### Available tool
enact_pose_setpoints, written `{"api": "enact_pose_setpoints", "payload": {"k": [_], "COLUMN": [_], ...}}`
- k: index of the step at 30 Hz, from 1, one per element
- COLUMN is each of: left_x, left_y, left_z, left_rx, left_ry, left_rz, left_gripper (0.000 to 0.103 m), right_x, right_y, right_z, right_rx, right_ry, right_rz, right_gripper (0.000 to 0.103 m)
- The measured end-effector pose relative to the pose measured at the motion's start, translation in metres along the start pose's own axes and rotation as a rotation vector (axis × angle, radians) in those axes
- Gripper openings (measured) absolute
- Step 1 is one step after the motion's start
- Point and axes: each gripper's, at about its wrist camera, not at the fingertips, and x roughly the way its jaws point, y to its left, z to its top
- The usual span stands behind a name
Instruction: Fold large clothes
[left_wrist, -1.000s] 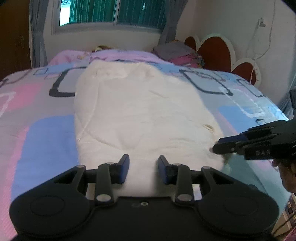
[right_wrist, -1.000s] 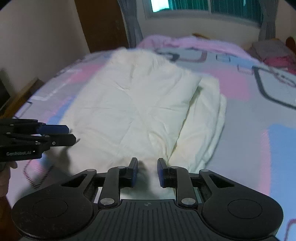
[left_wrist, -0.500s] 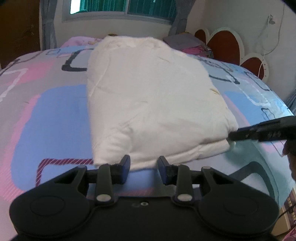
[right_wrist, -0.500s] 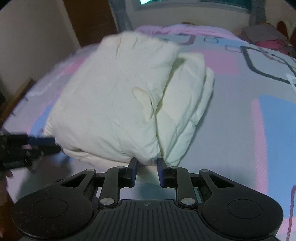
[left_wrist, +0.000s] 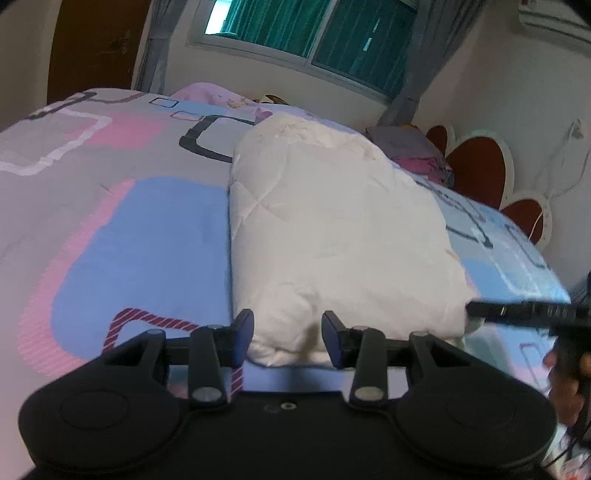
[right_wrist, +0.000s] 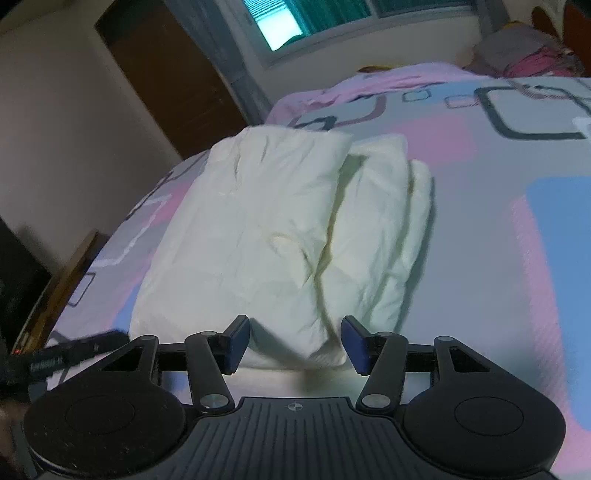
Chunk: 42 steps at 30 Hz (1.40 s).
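Note:
A large white quilted garment (left_wrist: 332, 229) lies folded in thick layers on the patterned bedspread (left_wrist: 140, 229). Its near edge bulges between the fingers of my left gripper (left_wrist: 288, 332), whose jaws are opening and no longer press on it. In the right wrist view the same white bundle (right_wrist: 258, 229) has its near right corner between the blue pads of my right gripper (right_wrist: 297, 341), also opening, with a gap at each pad. The right gripper (left_wrist: 517, 314) shows as a dark bar at the bundle's right corner, and the left gripper (right_wrist: 66, 358) at its left corner.
A pile of grey and pink clothes (left_wrist: 413, 151) lies by the red and white headboard (left_wrist: 476, 166). A curtained window (left_wrist: 306, 33) and a brown door (right_wrist: 177, 77) are behind the bed. A wooden edge (right_wrist: 70, 273) runs beside the mattress. A person's hand (left_wrist: 569, 384) holds the right gripper.
Both grippers sank toward the bed and rolled. Their jaws, narrow on the garment's near edge before, now stand wider, and that edge rests on the bedspread.

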Motion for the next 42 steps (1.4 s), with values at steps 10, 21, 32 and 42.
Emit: {"api": "enact_pose_setpoints", "payload": {"k": [10,21,32,42], "left_x": [-0.014,-0.113,-0.155,-0.177], "left_y": [-0.013,-0.106,-0.15,-0.152], "left_z": [-0.013,-0.035,-0.075,-0.083], "left_rx": [0.048,0.154,0.208,0.2], "left_ry": [0.039,-0.139,-0.11,-0.156], "left_rz": [0.056,0.146,0.16,0.165], "left_gripper": [0.046,0.103,0.103,0.103], "right_x": [-0.026,-0.155,-0.183,-0.2], "right_y": [0.01,0.068,0.102,0.112], "right_z": [-0.018,-0.073,-0.101,-0.116], "right_rx": [-0.075,-0.173,-0.243,-0.255], "right_ry": [-0.003,-0.178,-0.202,-0.23], "right_rz": [-0.073,-0.218,-0.308,-0.317], "right_gripper": [0.026,0.103,0.103,0.103]}}
